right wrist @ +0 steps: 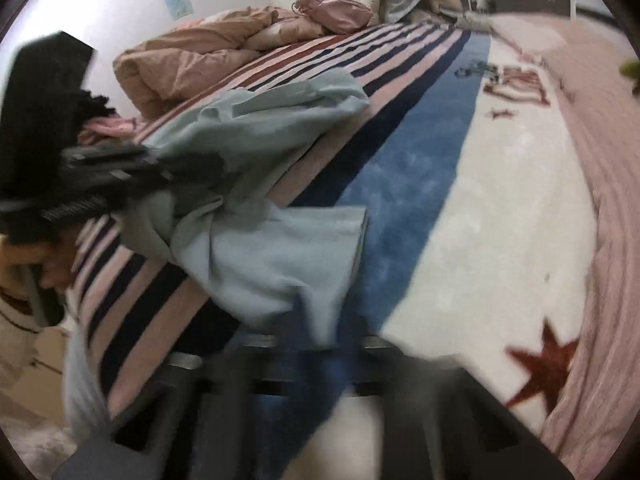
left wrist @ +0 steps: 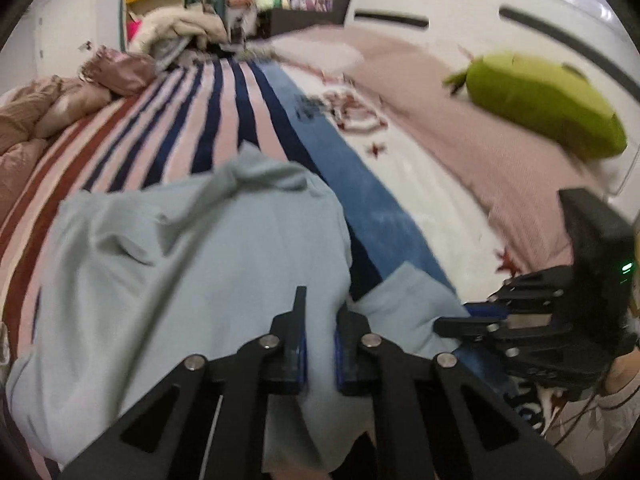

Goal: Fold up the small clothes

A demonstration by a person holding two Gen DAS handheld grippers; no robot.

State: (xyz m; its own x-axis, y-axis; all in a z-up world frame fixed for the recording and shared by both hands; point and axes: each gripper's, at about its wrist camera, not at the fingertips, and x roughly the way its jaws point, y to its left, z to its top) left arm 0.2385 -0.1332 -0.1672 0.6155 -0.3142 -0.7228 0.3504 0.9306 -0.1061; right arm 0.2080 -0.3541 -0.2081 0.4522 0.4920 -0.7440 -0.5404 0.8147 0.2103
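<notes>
A light blue garment (left wrist: 180, 260) lies rumpled on the striped bed blanket (left wrist: 192, 120). In the left wrist view my left gripper (left wrist: 322, 308) sits at the bottom centre, its blue pads close together and pinching a fold of the cloth. My right gripper (left wrist: 444, 326) comes in from the right, its tips meeting at the garment's near right corner. The right wrist view is blurred. There the garment (right wrist: 272, 248) hangs into my right gripper (right wrist: 324, 320), which is shut on its lower edge. The left gripper (right wrist: 192, 176) grips the cloth's left side.
A green plush cushion (left wrist: 540, 108) lies on the pink cover at the far right. A crumpled tan duvet (right wrist: 192, 60) and a pink bag (right wrist: 336, 12) sit at the far left of the bed. A person's sleeve (right wrist: 16, 328) shows at the left edge.
</notes>
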